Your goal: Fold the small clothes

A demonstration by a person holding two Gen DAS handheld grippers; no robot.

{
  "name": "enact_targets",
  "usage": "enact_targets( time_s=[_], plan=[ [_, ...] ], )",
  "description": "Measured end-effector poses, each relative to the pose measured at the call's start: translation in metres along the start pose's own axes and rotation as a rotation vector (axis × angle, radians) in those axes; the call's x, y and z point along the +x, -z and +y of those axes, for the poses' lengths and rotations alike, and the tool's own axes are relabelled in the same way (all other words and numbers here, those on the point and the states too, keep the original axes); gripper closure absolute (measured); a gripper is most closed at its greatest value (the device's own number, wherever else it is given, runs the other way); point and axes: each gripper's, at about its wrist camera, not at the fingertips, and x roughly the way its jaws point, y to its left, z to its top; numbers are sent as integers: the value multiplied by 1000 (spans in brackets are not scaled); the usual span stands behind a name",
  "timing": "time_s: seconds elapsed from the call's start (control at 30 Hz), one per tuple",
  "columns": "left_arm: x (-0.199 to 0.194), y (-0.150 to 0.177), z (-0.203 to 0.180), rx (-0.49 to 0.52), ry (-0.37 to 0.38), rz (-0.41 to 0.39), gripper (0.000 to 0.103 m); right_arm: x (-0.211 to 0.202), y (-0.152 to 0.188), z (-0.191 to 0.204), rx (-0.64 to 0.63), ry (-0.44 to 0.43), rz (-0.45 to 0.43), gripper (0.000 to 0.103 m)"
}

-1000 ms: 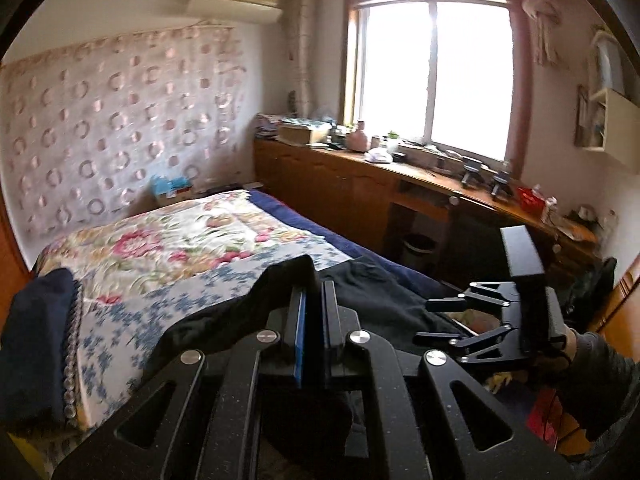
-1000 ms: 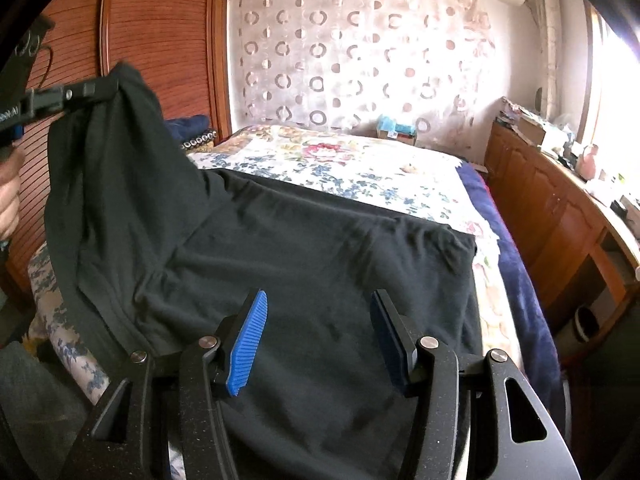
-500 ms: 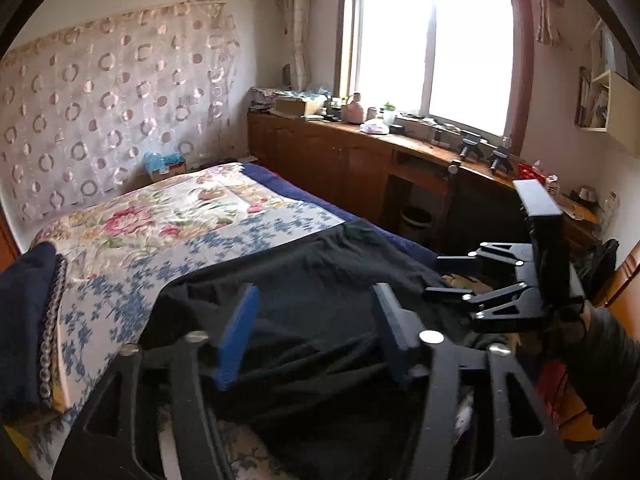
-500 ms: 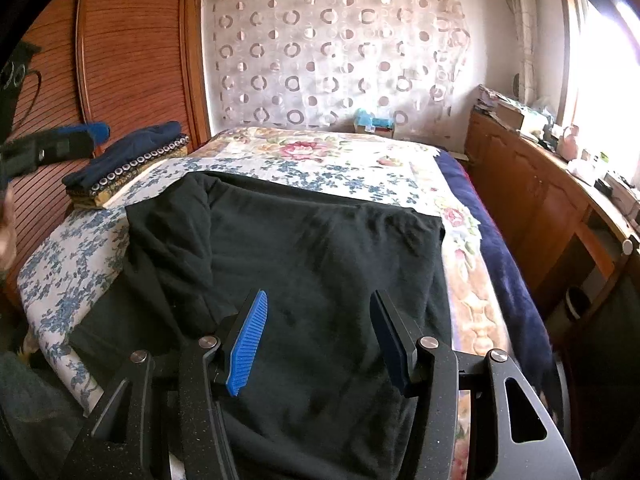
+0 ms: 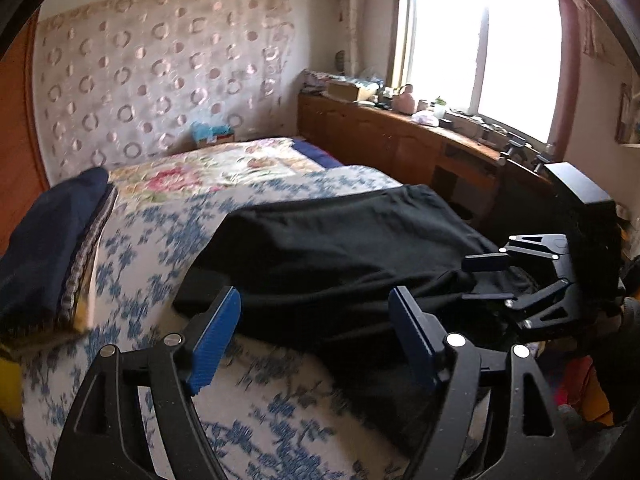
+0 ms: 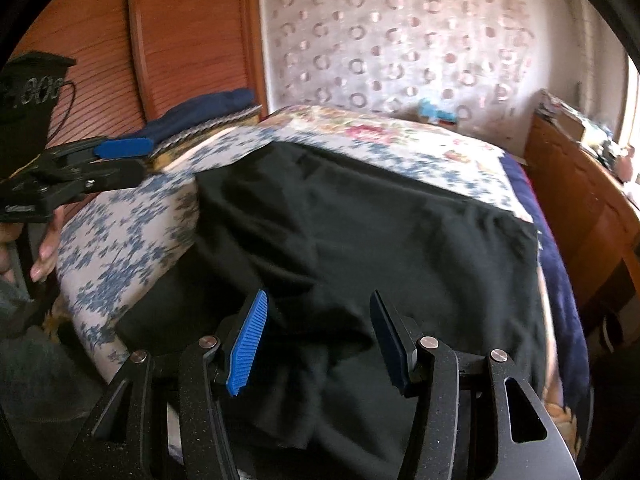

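While the black garment (image 6: 360, 240) is lying on the bed (image 6: 132, 232) with one side folded over, both sets of jaws are standing apart and gripping nothing, the left gripper (image 5: 316, 336) having just been opening; further folds are probably remaining.

Matt black cloth on printed cotton, framed by speckled black plastic and ribbed blue pads.

The black knit garment (image 6: 360, 232) looks soft, matt and lightly creased, lying on a smooth white bedsheet printed with blue flowers (image 5: 160, 224). The left gripper (image 5: 316, 338) and right gripper (image 6: 318, 338) have grainy, matt black plastic frames with shiny round metal pins, and their blue pads (image 6: 248, 344) are finely ribbed. A folded navy cloth stack with a woven, textured trim (image 5: 52, 240) sits beside ribbed, satin-finished reddish wood panelling (image 6: 180, 40). A sheer curtain with shimmering ring patterns (image 5: 160, 72) hangs beyond, near a polished brown wooden cabinet (image 5: 380, 140).
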Motion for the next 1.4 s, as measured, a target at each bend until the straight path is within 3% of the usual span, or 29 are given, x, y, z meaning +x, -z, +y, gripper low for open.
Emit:
enact_targets(
  time_s=[0.1,0.37,0.53,0.6,0.67,0.73,0.83,1.1,1.27,1.4],
  plan=[
    [3,6,6,-25,-12,16,26,14,-1,4,-39,-2,41,40],
    [5,18,16,-64,-43,18,26,35,-5,-13,-23,44,76,40],
    [6,19,20,-75,-43,24,26,47,-8,-10,-2,22,74,40],
    [6,20,21,-77,-44,24,26,50,-8,-8,2,4,75,49],
    [6,20,21,-77,-45,25,26,50,-8,-6,-12,-4,73,73],
    [6,21,22,-78,-45,25,26,47,-7,-2,-35,-22,63,89],
    [6,20,22,-79,-45,24,26,38,-11,4,-49,-29,30,93],
    [3,18,21,-77,-41,9,26,-24,-31,3,-9,-52,-159,95],
    [3,17,17,-67,-32,11,26,-68,-28,-8,3,7,-204,95],
    [5,15,12,-61,-21,12,26,-90,-11,-28,35,103,-175,95]
  ],
)
